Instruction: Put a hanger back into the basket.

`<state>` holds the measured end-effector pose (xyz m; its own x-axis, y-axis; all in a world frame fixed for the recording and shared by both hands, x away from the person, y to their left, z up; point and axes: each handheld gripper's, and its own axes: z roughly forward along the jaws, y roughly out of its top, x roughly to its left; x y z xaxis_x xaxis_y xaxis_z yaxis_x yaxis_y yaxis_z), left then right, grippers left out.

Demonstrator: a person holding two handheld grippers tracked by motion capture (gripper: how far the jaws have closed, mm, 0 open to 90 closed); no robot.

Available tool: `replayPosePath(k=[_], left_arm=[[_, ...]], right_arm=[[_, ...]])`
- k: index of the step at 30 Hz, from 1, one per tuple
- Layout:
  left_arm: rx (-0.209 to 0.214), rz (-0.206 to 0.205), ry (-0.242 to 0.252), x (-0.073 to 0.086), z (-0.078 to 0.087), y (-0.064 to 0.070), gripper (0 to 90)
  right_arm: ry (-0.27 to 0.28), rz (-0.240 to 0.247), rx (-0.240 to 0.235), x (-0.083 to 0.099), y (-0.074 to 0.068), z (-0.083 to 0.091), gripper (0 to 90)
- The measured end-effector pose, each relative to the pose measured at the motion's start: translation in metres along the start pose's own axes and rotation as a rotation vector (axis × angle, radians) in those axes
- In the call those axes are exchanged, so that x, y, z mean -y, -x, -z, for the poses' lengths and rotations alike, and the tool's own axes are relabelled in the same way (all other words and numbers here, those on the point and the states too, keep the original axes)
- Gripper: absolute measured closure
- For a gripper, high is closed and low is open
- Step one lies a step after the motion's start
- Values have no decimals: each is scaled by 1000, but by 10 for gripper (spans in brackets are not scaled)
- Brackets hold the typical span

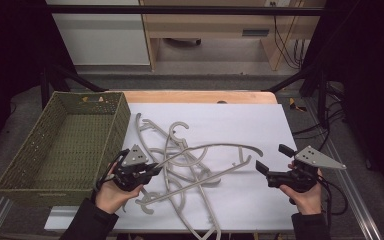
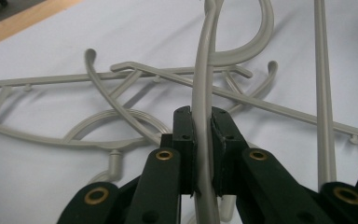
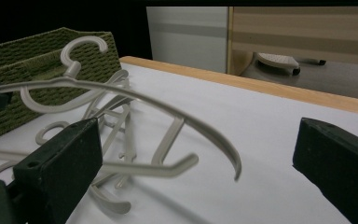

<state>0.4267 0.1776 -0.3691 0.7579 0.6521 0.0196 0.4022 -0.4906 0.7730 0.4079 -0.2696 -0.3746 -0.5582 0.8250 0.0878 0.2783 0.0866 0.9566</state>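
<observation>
A: Clamping down hard, the left gripper (image 2: pixel 203 154) has both jaws pressed flat against a grey hanger (image 2: pixel 204 88); the hanger's arm runs straight up between the pads and out past their tips.

B: And in the high view?

A: Same hold. The left gripper (image 1: pixel 156 169) pinches one end of that hanger (image 1: pixel 207 147), whose long arc sweeps away from the jaw tips toward the right gripper (image 1: pixel 274 164). The arc's far end hangs above the white sheet (image 1: pixel 240 120), a little short of the right gripper's jaws.

B: What are the right jaws doing?

A: Standing wide apart with nothing between them. In the right gripper view the held hanger (image 3: pixel 182 112) curves in from the left and its tip ends in the gap ahead of the jaws, touching neither.

B: What lies beyond the left jaws?

A: Just past their tips, the pile of hangers (image 2: pixel 121 93) lies tangled on the sheet, bars and hooks crossing one another. In the high view that pile (image 1: pixel 180 165) spreads between the two grippers and toward the person.

B: And farther still?

A: The green woven basket (image 1: pixel 55 145) sits beside the left gripper on its outer side, reaching well past the jaws. Beyond the sheet, the table's wooden edge (image 1: pixel 200 96) shows.
</observation>
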Motion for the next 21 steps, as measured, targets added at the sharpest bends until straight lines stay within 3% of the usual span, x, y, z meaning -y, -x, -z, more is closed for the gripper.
replayPosePath(k=[21], left_arm=[[-135,85,111,1,57,-39,815]], right_arm=[[-8,-1,5,2,0,-3,9]])
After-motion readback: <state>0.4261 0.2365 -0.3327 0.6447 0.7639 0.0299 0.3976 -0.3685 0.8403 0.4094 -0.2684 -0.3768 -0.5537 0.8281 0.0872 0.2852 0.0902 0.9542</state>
